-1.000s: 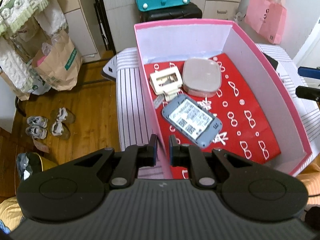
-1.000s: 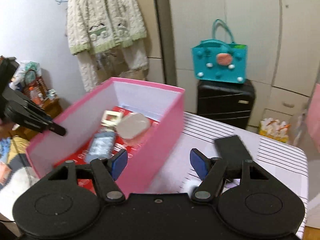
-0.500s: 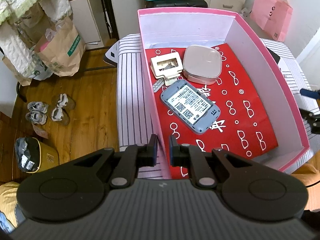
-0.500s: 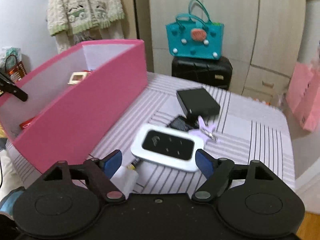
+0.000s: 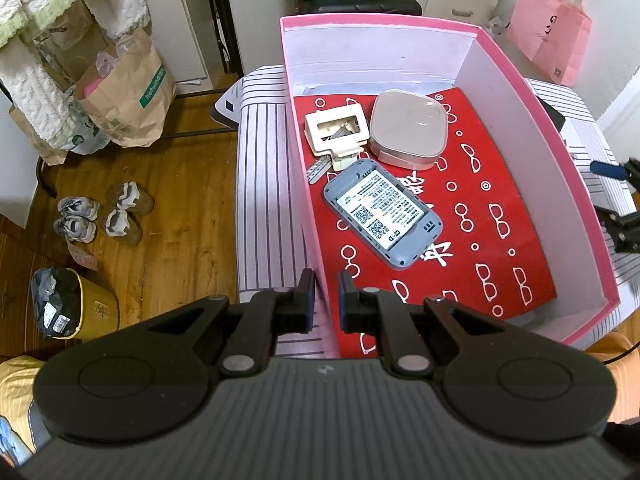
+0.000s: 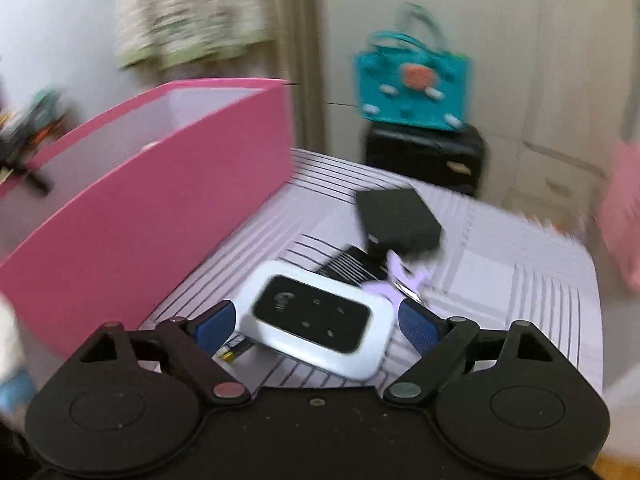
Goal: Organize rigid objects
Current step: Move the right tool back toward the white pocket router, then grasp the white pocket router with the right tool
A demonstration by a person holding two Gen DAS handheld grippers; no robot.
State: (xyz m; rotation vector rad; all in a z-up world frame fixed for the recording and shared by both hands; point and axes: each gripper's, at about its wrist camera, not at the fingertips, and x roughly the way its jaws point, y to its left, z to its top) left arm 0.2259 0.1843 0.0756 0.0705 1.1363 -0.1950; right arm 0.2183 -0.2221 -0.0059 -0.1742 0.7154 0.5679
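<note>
Only your right view is showing the white pocket router (image 6: 316, 322) lying on the table (image 6: 500, 280), between your right hand-held gripper's (image 6: 316, 322) jaws, which have just been opening and aren't touching it. Your left hand-held gripper (image 5: 326, 294) is clamping the pink box's (image 5: 536, 128) wall; the box is holding a grey router (image 5: 382, 214), a beige case (image 5: 408, 130) and a cream frame (image 5: 336, 130).

Right hand-held gripper (image 6: 316, 322), just opening, straddles white device (image 6: 318, 320).

Both tools have the same build. The left gripper (image 5: 326, 294) has a dark grey ribbed body with a small pale mark on it, two black arms with round discs, silver pivot screws and black finger pads. The right gripper (image 6: 316, 320) has a black speckled body, the same arms and screws, but blue pads (image 6: 420, 322). Yellow striped fabric (image 5: 16, 384) at the left view's lower edge is perhaps the person's clothing.
</note>
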